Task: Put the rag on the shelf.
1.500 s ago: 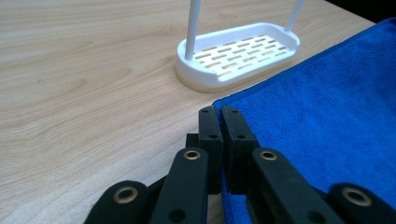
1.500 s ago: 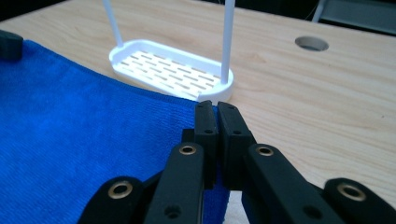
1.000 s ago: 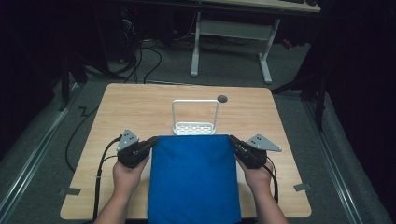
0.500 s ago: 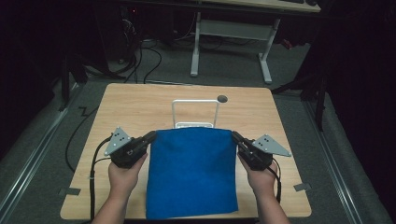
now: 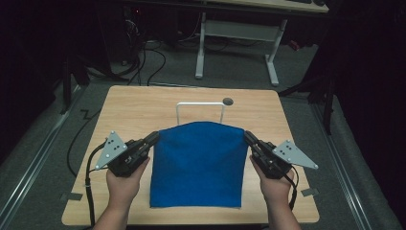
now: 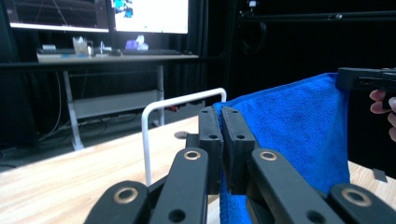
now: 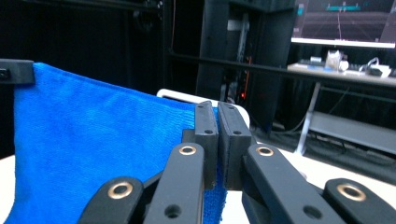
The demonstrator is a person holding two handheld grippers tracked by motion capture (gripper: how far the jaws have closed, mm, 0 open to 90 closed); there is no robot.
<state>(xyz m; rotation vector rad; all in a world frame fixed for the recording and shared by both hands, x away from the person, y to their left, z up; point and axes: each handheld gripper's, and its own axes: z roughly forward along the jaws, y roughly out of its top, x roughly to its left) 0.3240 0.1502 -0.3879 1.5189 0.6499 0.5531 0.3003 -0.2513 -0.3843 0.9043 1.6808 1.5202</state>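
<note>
A blue towel [image 5: 197, 165] hangs stretched between my two grippers above the wooden table [image 5: 139, 108]. My left gripper [image 5: 154, 137] is shut on the towel's upper left corner, and my right gripper [image 5: 249, 137] is shut on its upper right corner. The towel's lower edge lies near the table's front. In the left gripper view my left gripper [image 6: 220, 112] pinches the towel [image 6: 299, 126] between closed jaws. In the right gripper view my right gripper [image 7: 217, 107] likewise clamps the towel [image 7: 98, 149]. A white wire rack [image 5: 200, 109] stands behind the towel, partly hidden by it.
A small dark hole [image 5: 228, 101] sits in the table near its back edge. Cables [image 5: 90, 191] trail off the table's left side. A white-legged desk [image 5: 239, 33] stands on the floor beyond, with monitors [image 6: 149, 14] on it.
Both grippers have risen and lifted the towel's top edge off the table. The towel now hangs upright and covers more of the white rack.
</note>
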